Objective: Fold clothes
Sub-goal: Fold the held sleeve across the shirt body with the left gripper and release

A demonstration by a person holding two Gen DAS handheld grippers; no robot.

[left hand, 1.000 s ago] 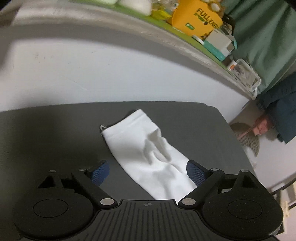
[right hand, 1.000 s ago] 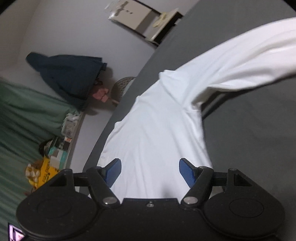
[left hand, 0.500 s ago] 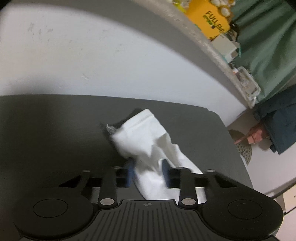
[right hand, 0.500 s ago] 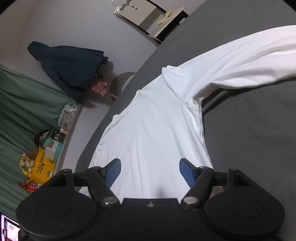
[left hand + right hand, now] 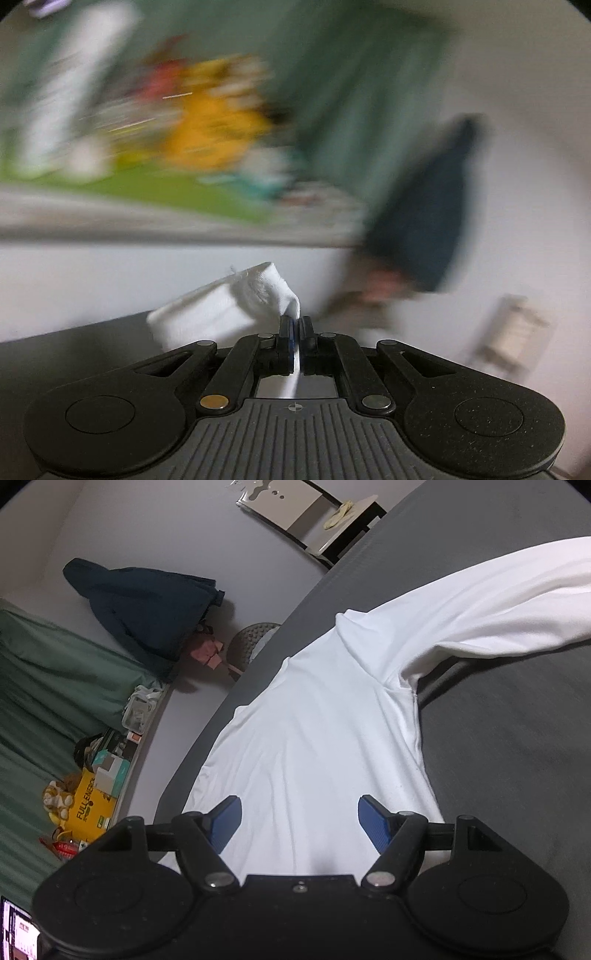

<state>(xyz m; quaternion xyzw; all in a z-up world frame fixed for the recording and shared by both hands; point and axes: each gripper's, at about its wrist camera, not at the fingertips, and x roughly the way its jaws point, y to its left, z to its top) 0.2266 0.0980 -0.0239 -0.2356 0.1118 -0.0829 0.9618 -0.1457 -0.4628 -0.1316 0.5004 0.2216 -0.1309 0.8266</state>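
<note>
The left gripper (image 5: 296,325) is clamped on the white shirt's sleeve cuff (image 5: 255,295), lifted toward twelve o'clock off the dark table (image 5: 517,757), while the right gripper (image 5: 297,812), pads wide apart, hovers over the shirt's body (image 5: 325,731) spread flat.
</note>
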